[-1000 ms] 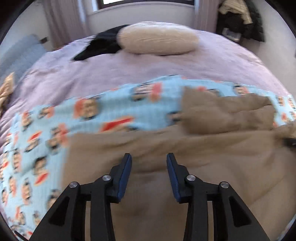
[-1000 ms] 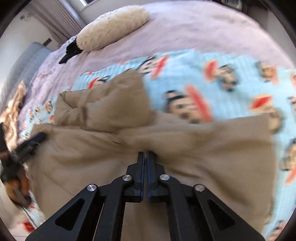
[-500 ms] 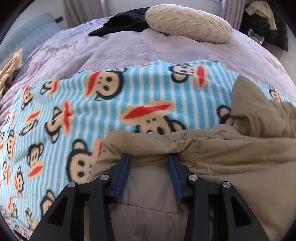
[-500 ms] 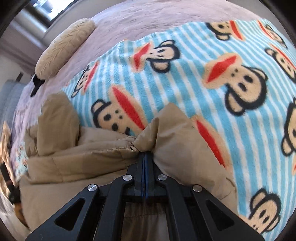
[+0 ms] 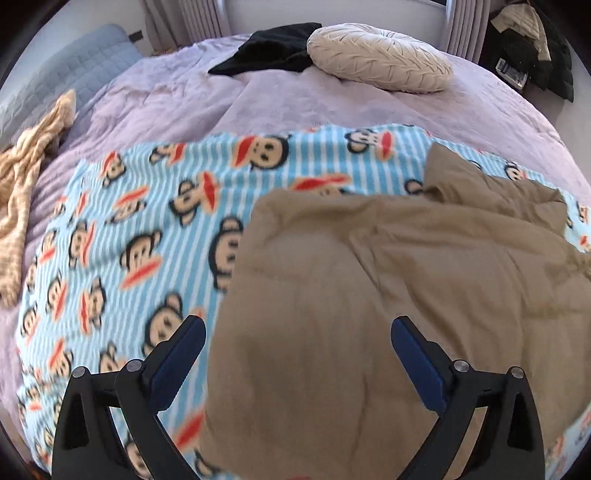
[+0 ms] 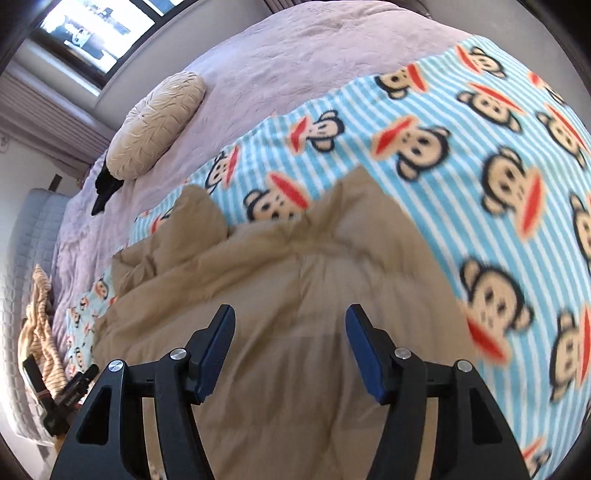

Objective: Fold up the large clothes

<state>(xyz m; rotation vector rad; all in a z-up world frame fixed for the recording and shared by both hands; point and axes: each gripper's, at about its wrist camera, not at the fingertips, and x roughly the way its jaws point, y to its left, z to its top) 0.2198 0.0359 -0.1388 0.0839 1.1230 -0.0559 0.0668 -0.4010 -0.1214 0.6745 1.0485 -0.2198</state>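
**Tan padded garment laid on a monkey-print blanket, bed**

Surface: a bed [image 5: 332, 99] is covered with a lilac quilted spread. Over its near part a blue-and-white striped fleece blanket [image 5: 147, 229] printed with monkey faces is laid flat. Toward the far end a round cream pleated cushion [image 5: 380, 61] is set, with a black garment [image 5: 273, 48] touching its side. A tan-and-cream checked cloth [image 5: 26, 173] is bunched at the bed's edge, beside a grey-blue quilted panel [image 5: 70, 74]. A window [image 6: 96, 29] and pleated curtains are seen behind the bed; dark clothing [image 5: 535, 40] is piled in a far corner.

Task item: a tan padded garment [image 5: 369, 314] is spread on the monkey blanket, folded over on itself, its surface creased, with stitched seams visible. A rumpled part is raised at its far side.

Claws: the left claw [image 5: 298, 332] is seen above the garment's edge, its jaws opening wide, with nothing pressed between the pads. The right claw [image 6: 290, 319] is seen over the garment, its jaws opening, its pads clear of the fabric.
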